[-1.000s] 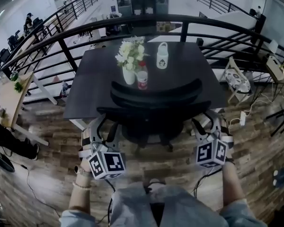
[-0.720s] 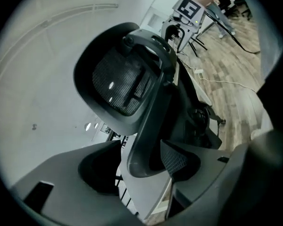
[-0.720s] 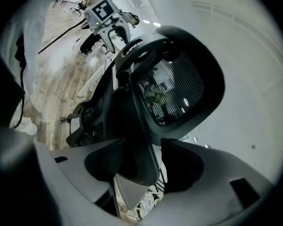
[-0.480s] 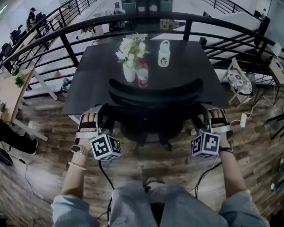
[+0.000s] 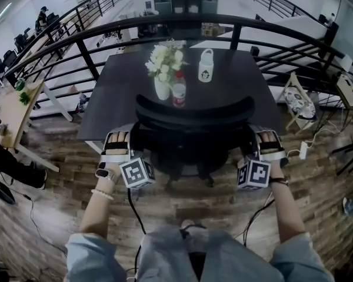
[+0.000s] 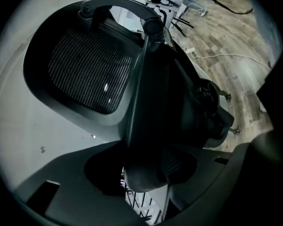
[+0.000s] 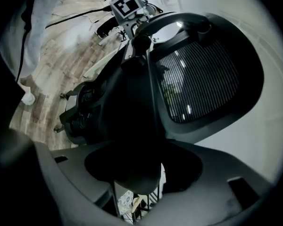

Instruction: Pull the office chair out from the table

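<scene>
A black office chair (image 5: 194, 113) with a mesh back sits tucked against the black table (image 5: 241, 81). My left gripper (image 5: 126, 141) is at the chair's left armrest (image 6: 146, 126), which lies between its jaws. Those jaws are closing, and I see no pad pressing on the armrest. My right gripper (image 5: 256, 140) is at the right armrest (image 7: 137, 126), jaws wide with the armrest's end between them. The mesh backrest (image 6: 85, 74) fills the left gripper view's upper left. In the right gripper view the backrest (image 7: 198, 79) is at the upper right.
On the table stand a vase of flowers (image 5: 162, 69), a red can (image 5: 178, 96) and a white bottle (image 5: 206, 65). A black railing (image 5: 94, 63) curves behind the table. Cables (image 5: 135, 216) trail on the wood floor. A small white stool (image 5: 297, 101) stands at the right.
Both grippers have moved forward and down from behind the chair onto its armrests and have rolled. The chair has not moved.
</scene>
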A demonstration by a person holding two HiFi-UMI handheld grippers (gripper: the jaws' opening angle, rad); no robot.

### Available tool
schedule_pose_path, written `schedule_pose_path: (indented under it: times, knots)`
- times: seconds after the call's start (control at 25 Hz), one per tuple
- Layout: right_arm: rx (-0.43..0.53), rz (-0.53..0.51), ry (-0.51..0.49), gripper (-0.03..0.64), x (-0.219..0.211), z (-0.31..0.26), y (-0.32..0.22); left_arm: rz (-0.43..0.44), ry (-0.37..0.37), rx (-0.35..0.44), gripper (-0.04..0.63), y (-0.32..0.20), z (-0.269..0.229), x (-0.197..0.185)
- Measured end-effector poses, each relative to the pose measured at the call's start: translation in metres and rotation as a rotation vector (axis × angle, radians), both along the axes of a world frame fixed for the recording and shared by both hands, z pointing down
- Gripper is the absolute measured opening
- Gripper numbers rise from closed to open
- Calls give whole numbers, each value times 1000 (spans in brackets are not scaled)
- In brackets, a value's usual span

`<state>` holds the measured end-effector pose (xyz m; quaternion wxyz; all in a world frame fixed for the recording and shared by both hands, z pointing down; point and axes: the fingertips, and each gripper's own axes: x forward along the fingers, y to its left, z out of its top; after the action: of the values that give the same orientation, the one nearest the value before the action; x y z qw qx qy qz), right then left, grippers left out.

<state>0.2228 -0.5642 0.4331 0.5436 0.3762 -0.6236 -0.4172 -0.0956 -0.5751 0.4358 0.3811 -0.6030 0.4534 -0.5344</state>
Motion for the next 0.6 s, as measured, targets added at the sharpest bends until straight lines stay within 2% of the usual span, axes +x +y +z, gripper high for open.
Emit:
schedule_pose_path:
  times: [0.08,0.24,0.4,0.6]
  knots:
    - [29,2,4,202,0,-3,-2,2,-19,17,205,-2,2,-2]
    - [30,19,12,193,1,0,-3,17,-69,23,196,-2,2,-3]
    - [14,48,20,193,2,2,0,18,-65,-16,195,4,5,-2]
    - [16,87,20,192,-2,0,4,41,-58,6,193,9,1,-2]
